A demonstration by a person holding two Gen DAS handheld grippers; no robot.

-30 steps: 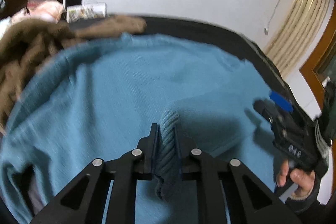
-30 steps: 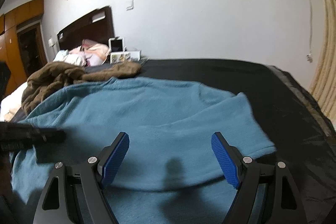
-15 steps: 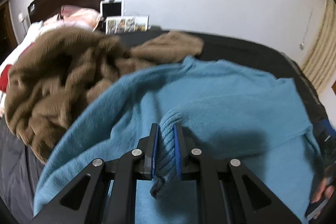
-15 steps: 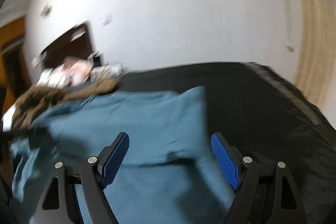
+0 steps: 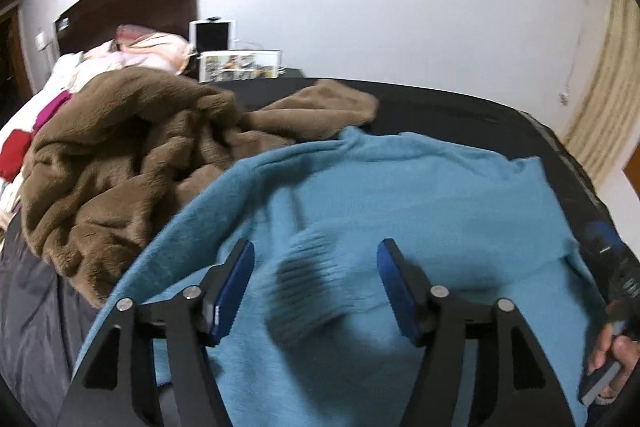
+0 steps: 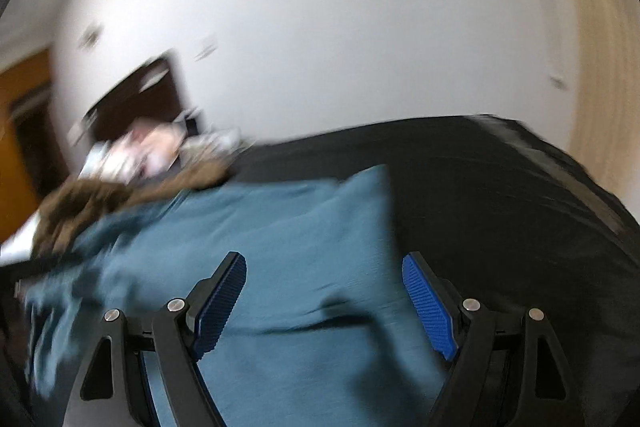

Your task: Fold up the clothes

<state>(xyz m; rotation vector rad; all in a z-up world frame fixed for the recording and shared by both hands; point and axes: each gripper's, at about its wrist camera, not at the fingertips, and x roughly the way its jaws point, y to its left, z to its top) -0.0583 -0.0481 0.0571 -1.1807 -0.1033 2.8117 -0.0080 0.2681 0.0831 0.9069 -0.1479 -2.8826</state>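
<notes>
The left claw [image 5: 316, 283] has let go; its jaws are opening around the sweater [image 5: 420, 195] cuff [image 5: 304, 279]. Right claw [image 6: 324, 303] gapes empty. Sleeve folded; next, grasp the sweater's edge.

Blue knit sweater [image 5: 420, 211] spread flat on dark bed cover, soft fuzzy weave. Ribbed cuff [image 5: 308, 279] of folded-over sleeve lies between left jaws, which are opening, pads clear of it on both sides. Sleeve runs across body toward right. In right wrist view, sweater's edge [image 6: 320, 247] lies between and beyond open jaws, untouched, blurred.
</notes>
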